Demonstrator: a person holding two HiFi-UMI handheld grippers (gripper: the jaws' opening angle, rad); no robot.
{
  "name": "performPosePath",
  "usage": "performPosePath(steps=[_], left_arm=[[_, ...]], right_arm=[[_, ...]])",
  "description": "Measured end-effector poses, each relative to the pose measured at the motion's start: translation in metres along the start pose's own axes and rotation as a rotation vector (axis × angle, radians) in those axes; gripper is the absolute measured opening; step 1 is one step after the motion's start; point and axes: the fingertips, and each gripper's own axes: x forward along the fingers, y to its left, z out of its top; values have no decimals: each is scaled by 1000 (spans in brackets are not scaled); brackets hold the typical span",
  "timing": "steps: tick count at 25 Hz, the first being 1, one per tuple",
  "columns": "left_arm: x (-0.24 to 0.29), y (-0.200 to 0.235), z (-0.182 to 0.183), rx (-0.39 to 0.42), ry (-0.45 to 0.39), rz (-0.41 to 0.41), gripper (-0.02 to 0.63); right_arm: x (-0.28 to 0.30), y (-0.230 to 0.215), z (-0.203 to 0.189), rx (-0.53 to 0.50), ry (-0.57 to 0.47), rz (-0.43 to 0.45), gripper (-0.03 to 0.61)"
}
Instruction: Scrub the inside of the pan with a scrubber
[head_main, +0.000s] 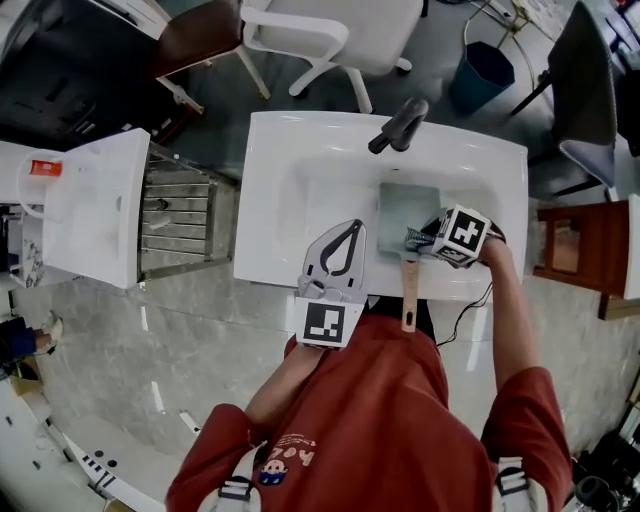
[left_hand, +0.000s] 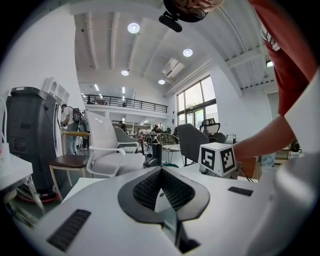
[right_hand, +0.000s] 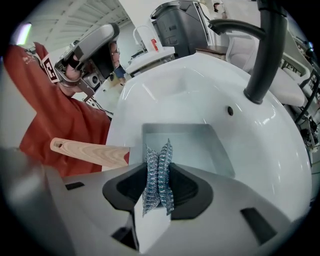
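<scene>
Here, the right gripper (right_hand: 159, 152) clamps a silvery mesh scrubber (right_hand: 158, 177) between its jaws, over the near end of the square grey pan (head_main: 403, 208). The pan sits in the white sink (head_main: 280, 160) toward its right side, in front of the faucet (head_main: 400, 125). Its wooden handle (head_main: 409, 295) reaches over the front edge. The left gripper (head_main: 352, 232) has its jaws closed on nothing and is near the sink's front edge.

Left gripper (head_main: 350, 230) jaws together, empty; right gripper (head_main: 415, 240) jaws clamped
</scene>
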Motion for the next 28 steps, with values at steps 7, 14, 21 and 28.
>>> performPosePath(steps=[7,14,21,28], left_arm=[[-5,0,-3,-4,8,3,11],[-5,2,-1,-2,4,9,11],[-3,-1,1,5,7,-1,11],[3,1,4,36,10,-2,11]], right_arm=[[7,-1,-3,37,13,21,141],[8,-4,-1,46,9,30,140],[8,-11,-2,48,-1,8,141],[12,-30,0,17,-7,-73,141]])
